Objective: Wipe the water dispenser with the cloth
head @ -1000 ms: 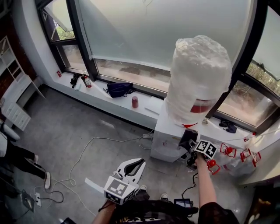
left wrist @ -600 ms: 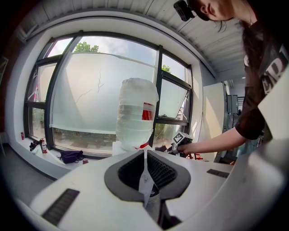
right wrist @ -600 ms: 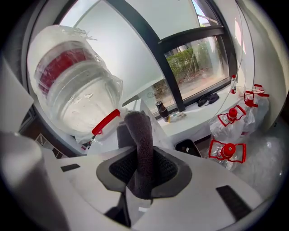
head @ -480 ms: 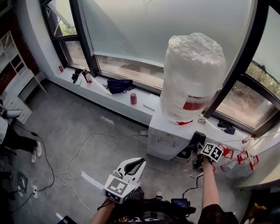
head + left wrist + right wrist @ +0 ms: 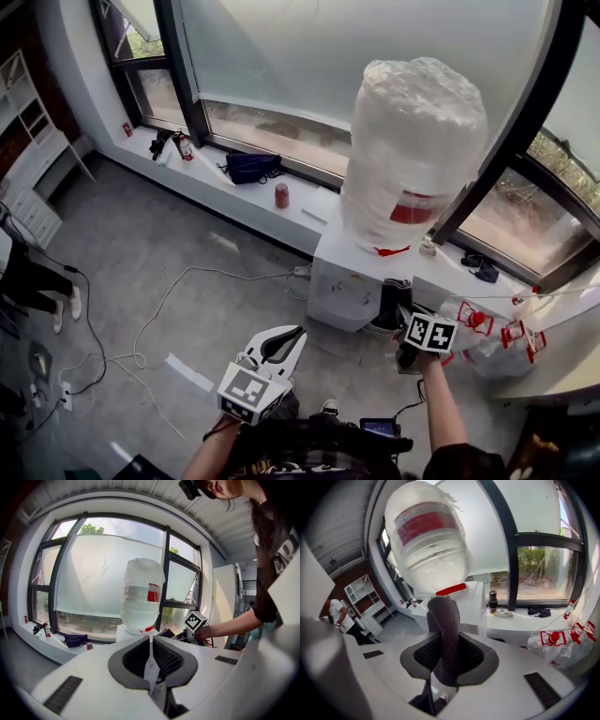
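Note:
The water dispenser [image 5: 352,274] is a white box by the window, carrying a big upturned bottle [image 5: 414,150] wrapped in clear plastic with a red label. My right gripper [image 5: 405,323] is shut on a dark grey cloth [image 5: 393,304], which lies against the dispenser's lower right side. In the right gripper view the cloth [image 5: 446,630] stands up folded between the jaws, with the bottle [image 5: 429,536] and the dispenser's white top [image 5: 473,601] just beyond. My left gripper [image 5: 292,336] hangs shut and empty over the floor, well short of the dispenser. From the left gripper view the bottle [image 5: 140,595] is straight ahead.
A window sill [image 5: 220,192] behind carries a dark bag [image 5: 248,167] and a red can [image 5: 281,195]. White cables [image 5: 169,300] trail across the grey floor. Plastic bags with red print [image 5: 497,333] sit right of the dispenser. A small dark bottle [image 5: 492,599] stands on the sill.
The head view has shifted, so the dispenser sits further left. My right gripper and the cloth have slid slightly lower along the dispenser's right side. The left gripper has barely moved.

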{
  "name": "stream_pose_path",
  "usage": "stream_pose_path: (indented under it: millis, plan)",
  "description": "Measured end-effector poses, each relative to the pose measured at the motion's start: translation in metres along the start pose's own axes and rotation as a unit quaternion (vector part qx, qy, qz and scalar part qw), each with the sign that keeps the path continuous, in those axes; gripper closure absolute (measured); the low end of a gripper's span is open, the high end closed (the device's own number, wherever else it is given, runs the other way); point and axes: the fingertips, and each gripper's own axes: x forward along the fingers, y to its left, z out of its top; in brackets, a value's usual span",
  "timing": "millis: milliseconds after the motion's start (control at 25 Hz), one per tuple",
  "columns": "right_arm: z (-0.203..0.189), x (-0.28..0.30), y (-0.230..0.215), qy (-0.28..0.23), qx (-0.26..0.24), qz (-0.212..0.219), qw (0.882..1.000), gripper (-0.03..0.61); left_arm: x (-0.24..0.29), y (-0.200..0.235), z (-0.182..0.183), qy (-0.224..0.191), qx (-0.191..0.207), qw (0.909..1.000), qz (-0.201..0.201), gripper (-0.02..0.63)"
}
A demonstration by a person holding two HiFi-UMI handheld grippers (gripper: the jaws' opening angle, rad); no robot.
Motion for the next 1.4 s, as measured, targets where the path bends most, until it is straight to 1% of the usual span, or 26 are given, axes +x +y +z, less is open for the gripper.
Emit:
stream_pose_path:
  millis: [160, 360, 440, 520, 680, 840, 1000, 1200, 1320, 1400]
  plan:
    - [-0.013, 0.033, 0.062, 0.019, -0.024, 0.046, 0.998, 0.477, 0.000, 0.018, -0.006, -0.003, 0.006, 1.0000, 0.002, 0.594]
    - [-0.026, 0.083, 0.130, 0.037, -0.044, 0.081, 0.995, 0.477, -0.006, 0.039, -0.019, 0.003, 0.001, 1.0000, 0.000, 0.594]
    - [-0.031, 0.101, 0.151, 0.040, -0.059, 0.085, 0.994, 0.477, -0.010, 0.050, -0.024, -0.003, -0.001, 1.0000, 0.003, 0.594]
    - [-0.039, 0.119, 0.168, 0.045, -0.078, 0.080, 0.993, 0.477, -0.015, 0.062, -0.029, -0.008, -0.008, 0.9999, 0.007, 0.594]
    - [-0.048, 0.148, 0.182, 0.043, -0.098, 0.060, 0.992, 0.477, -0.020, 0.081, -0.060, 0.009, -0.011, 0.9999, -0.007, 0.594]
    - [-0.050, 0.169, 0.184, 0.033, -0.118, 0.040, 0.992, 0.477, -0.017, 0.101, -0.084, 0.021, -0.006, 0.9997, -0.015, 0.594]
    - [-0.051, 0.180, 0.163, 0.037, -0.131, 0.005, 0.991, 0.477, -0.002, 0.105, -0.090, 0.007, -0.013, 0.9994, -0.031, 0.594]
    - [-0.058, 0.178, 0.115, 0.047, -0.115, -0.046, 0.991, 0.477, 0.011, 0.091, -0.094, -0.006, -0.011, 0.9981, -0.060, 0.594]
    - [-0.059, 0.167, 0.086, 0.050, -0.104, -0.076, 0.990, 0.476, 0.018, 0.079, -0.100, -0.011, -0.015, 0.9974, -0.069, 0.594]
    - [-0.060, 0.158, 0.067, 0.048, -0.089, -0.093, 0.990, 0.476, 0.021, 0.072, -0.105, -0.008, -0.008, 0.9972, -0.074, 0.594]
